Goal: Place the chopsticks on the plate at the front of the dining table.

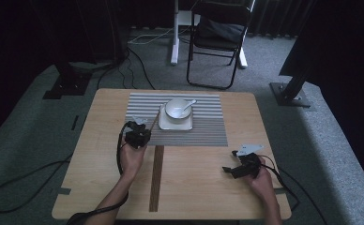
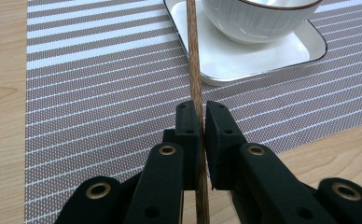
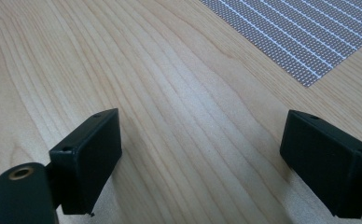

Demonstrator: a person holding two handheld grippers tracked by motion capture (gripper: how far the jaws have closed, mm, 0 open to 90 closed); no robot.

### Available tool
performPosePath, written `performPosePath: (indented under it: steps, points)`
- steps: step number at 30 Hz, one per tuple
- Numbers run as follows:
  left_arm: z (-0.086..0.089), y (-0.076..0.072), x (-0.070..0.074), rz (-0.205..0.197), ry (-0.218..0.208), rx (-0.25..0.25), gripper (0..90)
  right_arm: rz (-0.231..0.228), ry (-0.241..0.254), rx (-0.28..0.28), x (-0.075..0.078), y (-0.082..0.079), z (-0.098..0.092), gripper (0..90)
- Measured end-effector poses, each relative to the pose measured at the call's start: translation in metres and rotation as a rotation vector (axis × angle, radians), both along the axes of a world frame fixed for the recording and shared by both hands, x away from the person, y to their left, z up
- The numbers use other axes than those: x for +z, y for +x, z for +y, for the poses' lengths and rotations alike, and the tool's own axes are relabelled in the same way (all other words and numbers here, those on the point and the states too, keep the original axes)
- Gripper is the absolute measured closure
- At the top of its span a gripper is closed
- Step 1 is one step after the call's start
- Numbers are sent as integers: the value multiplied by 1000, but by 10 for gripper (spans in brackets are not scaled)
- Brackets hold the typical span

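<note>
The left hand-held gripper [image 2: 201, 123] pinched a chopstick [image 2: 193, 65] whose length ran straight ahead toward the plate [image 2: 226, 65]; the right hand-held gripper [image 3: 202, 149] stood spread, well apart.

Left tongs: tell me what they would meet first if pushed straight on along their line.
Probably the white square plate. The left tongs, shut on a wooden chopstick, point across the striped placemat at its near rim; the chopstick's far end would likely arrive first.

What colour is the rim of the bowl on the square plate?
Dark brown rim on a white ribbed bowl; the left gripper view shows it best.
</note>
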State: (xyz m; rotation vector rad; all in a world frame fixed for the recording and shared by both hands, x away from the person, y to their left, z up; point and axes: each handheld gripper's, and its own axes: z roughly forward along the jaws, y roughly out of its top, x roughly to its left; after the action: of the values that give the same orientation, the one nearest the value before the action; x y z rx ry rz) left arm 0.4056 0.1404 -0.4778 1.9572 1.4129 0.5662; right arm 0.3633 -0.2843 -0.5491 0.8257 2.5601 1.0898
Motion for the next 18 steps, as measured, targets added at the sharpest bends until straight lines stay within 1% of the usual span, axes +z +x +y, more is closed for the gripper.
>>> performPosePath:
  steps: [18]
  points:
    - [0,8,3,-4,6,14,843,0,0,0,0,0,0,122]
